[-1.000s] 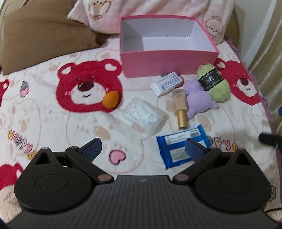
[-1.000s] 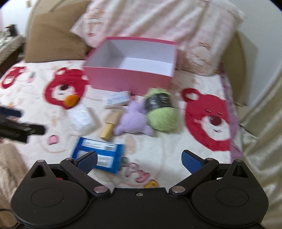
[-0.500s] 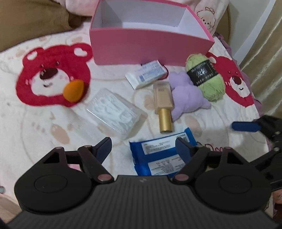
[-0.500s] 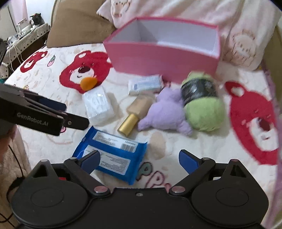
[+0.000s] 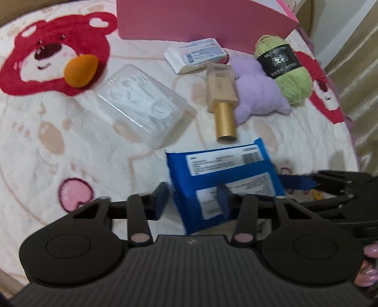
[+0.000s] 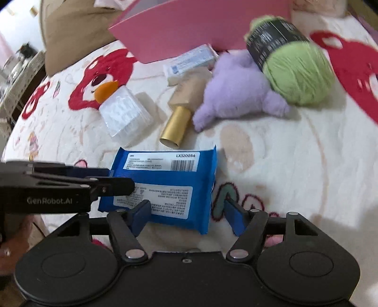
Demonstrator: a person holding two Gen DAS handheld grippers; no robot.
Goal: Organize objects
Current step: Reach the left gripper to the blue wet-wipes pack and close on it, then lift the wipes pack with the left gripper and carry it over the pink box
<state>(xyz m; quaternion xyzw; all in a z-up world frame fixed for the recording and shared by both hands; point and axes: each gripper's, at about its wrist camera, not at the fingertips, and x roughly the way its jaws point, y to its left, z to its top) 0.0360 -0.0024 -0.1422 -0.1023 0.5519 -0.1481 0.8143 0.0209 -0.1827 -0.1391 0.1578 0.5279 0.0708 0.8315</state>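
Note:
A blue wipes pack point(image 5: 222, 174) lies on the bear-print blanket, also in the right wrist view point(image 6: 165, 181). My left gripper point(image 5: 192, 200) is partly closed around the pack's near left corner, one finger each side. My right gripper point(image 6: 187, 216) is open with the pack's near edge between its fingers. Beyond lie a gold-capped bottle point(image 5: 222, 94), a clear plastic box point(image 5: 141, 106), an orange sponge point(image 5: 81, 70), a white packet point(image 5: 196, 54), a purple plush point(image 5: 257, 94) and green yarn point(image 5: 285, 70). The pink box point(image 5: 200, 21) stands behind them.
A brown pillow point(image 6: 78, 35) lies at the back left. The bed's right edge meets a curtain point(image 5: 361, 78). The right gripper shows at the right in the left wrist view point(image 5: 330, 186); the left gripper shows at the left in the right wrist view point(image 6: 59, 186).
Both grippers have moved forward and down onto the blue wipes pack. The left jaws have narrowed around its corner. The pack's near side now looks lifted.

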